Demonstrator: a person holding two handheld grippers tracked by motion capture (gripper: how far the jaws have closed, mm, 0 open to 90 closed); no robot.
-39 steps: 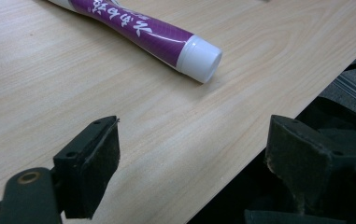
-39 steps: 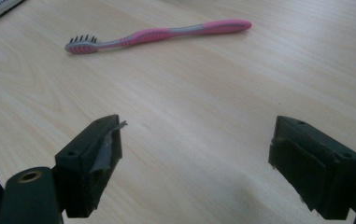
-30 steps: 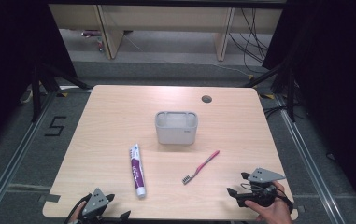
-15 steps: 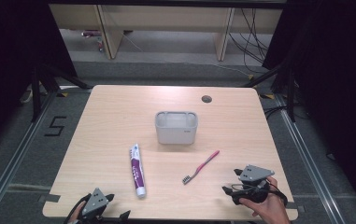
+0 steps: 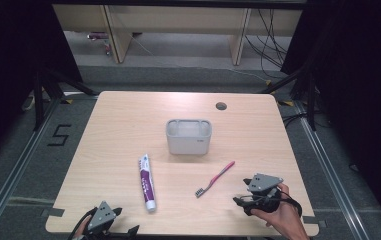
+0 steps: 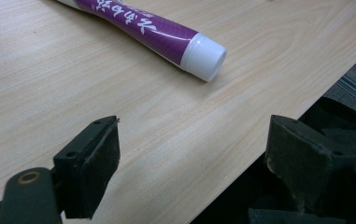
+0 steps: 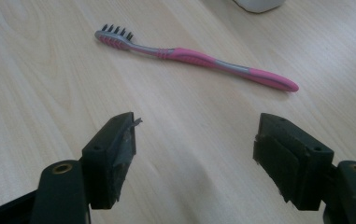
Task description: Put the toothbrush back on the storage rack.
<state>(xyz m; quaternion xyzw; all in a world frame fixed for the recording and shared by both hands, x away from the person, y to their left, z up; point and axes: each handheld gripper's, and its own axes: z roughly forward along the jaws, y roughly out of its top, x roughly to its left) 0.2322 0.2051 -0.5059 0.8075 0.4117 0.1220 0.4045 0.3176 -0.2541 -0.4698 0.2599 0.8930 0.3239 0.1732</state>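
Right hand-held gripper (image 5: 245, 196), held in the person's right hand (image 5: 278, 215) near the front right corner of the desk (image 5: 128, 120), points toward the pink toothbrush (image 5: 214, 178). Its jaws stand apart, have just been closing, and have nothing between them. In the right gripper view the toothbrush (image 7: 189, 56) lies flat on the wood just ahead of the jaws, bristles up. Left hand-held gripper (image 5: 115, 225) rests at the front left edge of the desk, jaws apart and empty; in the left gripper view one jaw is over the wood and the other past the edge, with the capped end of the purple toothpaste tube (image 6: 166, 35) ahead. A grey holder (image 5: 188, 136) stands mid-desk, beyond both items. The desk is pale wood with a cable hole (image 5: 221, 106) near its far edge; grey floor and dark frames surround it.
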